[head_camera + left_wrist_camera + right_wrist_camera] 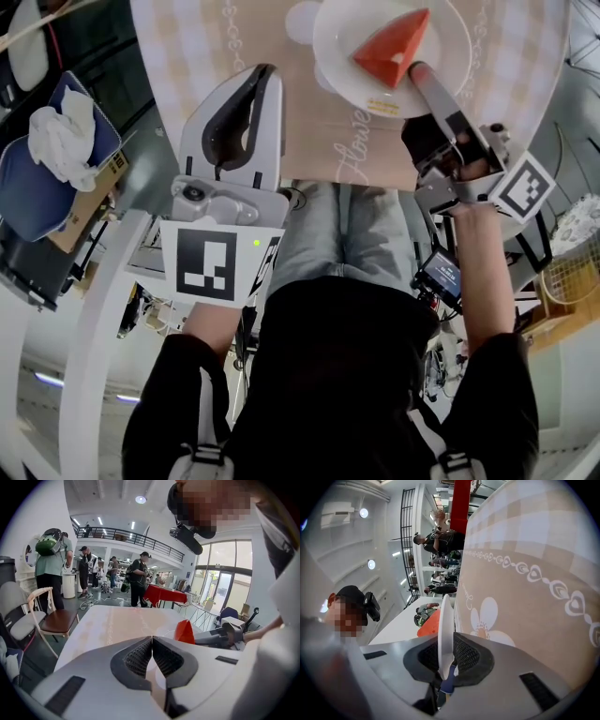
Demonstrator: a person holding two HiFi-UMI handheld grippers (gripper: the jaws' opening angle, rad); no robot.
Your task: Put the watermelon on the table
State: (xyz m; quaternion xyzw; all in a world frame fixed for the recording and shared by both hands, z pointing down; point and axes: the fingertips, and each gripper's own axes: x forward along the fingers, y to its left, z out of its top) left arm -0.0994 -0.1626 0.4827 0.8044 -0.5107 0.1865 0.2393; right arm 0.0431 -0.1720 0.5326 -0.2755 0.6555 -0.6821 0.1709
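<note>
Left gripper (264,77) hangs empty, fingers closed, while right gripper (418,75) clamps its fingers on the plate (330,42) rim, watermelon (394,49) riding over the far bench (319,131); set-down and release look left.

Black shirt (337,375), grey trousers (347,234), white left gripper (265,75), square-marker cube (206,264)

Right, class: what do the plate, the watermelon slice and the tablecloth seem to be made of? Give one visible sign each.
Plate: glossy white, thin rim; ceramic or hard plastic.
Watermelon slice: uniform matte red-orange, sharp edges; likely plastic or foam model.
Tablecloth: printed checks and flowers; probably coated cloth or vinyl.
</note>
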